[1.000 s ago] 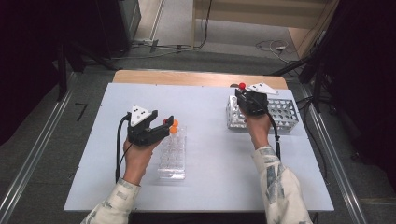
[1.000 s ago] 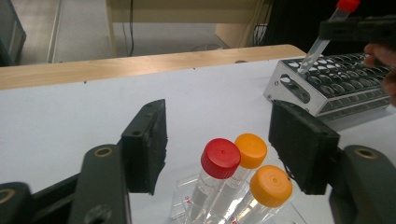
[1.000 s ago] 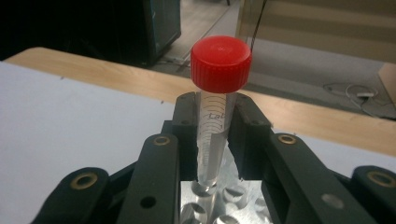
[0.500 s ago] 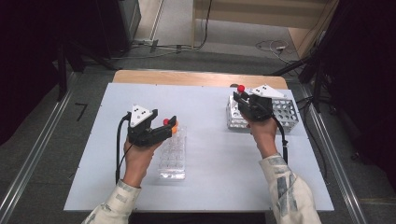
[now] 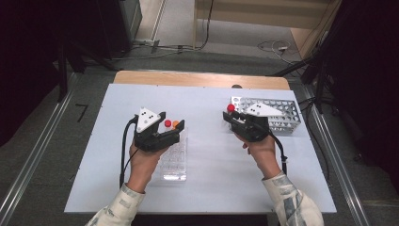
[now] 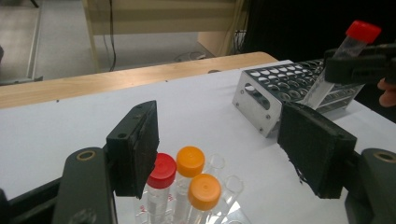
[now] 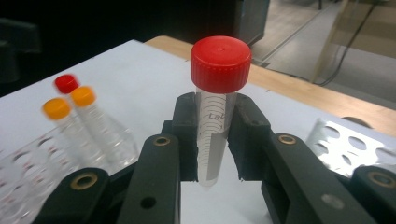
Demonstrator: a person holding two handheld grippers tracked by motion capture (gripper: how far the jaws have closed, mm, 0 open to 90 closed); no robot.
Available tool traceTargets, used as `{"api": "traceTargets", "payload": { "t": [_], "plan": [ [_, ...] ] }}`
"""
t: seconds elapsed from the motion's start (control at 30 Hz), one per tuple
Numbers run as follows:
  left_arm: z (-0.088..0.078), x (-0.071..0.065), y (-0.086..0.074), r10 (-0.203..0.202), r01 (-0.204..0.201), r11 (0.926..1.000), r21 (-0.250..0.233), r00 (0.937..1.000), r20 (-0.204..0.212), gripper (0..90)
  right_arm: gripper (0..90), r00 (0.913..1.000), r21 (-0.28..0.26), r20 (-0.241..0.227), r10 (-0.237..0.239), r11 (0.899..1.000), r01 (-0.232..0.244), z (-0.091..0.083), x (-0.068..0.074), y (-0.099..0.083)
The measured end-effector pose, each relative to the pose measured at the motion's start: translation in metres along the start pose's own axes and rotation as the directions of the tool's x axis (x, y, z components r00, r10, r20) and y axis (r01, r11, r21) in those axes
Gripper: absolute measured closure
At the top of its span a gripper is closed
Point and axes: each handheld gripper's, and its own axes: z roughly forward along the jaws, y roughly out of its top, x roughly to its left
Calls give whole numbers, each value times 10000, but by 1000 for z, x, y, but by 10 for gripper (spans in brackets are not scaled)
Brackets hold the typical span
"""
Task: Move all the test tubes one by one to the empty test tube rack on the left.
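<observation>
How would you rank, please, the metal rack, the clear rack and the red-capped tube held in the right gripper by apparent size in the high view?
1. Metal rack, largest, though the right gripper hides part of it.
2. Clear rack, somewhat smaller as seen; the left gripper covers its far end, so this order is unsure.
3. Red-capped tube, clearly smallest.

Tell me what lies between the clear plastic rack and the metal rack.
In the high view, bare white table separates the clear rack from the metal rack; above it, the right gripper carries a red-capped tube.

Capped tubes (image 7: pixel 70 100) blurred, clear rack (image 6: pixel 224 205) cut off at bottom edge
</observation>
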Motion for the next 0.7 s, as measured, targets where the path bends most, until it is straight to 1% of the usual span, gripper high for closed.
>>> {"api": "traceTargets", "payload": {
  "t": [0.13,0.23,0.33,0.5,0.57,0.63,0.7],
  "plan": [
    [0,-7,0,141,-141,9999,-14,9997,208,300,707,9989,258,-398,-264,9993,275,1,14,-7],
    [-1,-13,1,277,-275,9996,-54,9984,487,298,707,9968,458,-696,-381,9981,414,2,22,-11],
    [0,-18,2,378,-383,9993,42,9963,774,261,707,9937,585,-1010,-492,9968,553,0,28,-13],
    [1,-29,1,583,-610,9978,242,9935,981,195,707,9882,753,-1427,-561,9949,674,-3,37,-15],
    [2,-34,1,656,-685,9973,253,9926,1024,170,707,9857,838,-1549,-657,9933,794,-2,42,-16],
    [2,-39,0,725,-763,9967,276,9903,1183,171,707,9827,950,-1670,-802,9907,970,-1,46,-19],
    [2,-43,0,865,-901,9956,250,9891,1195,170,707,9799,1044,-1802,-851,9890,1051,0,50,-21]
  ]
}}
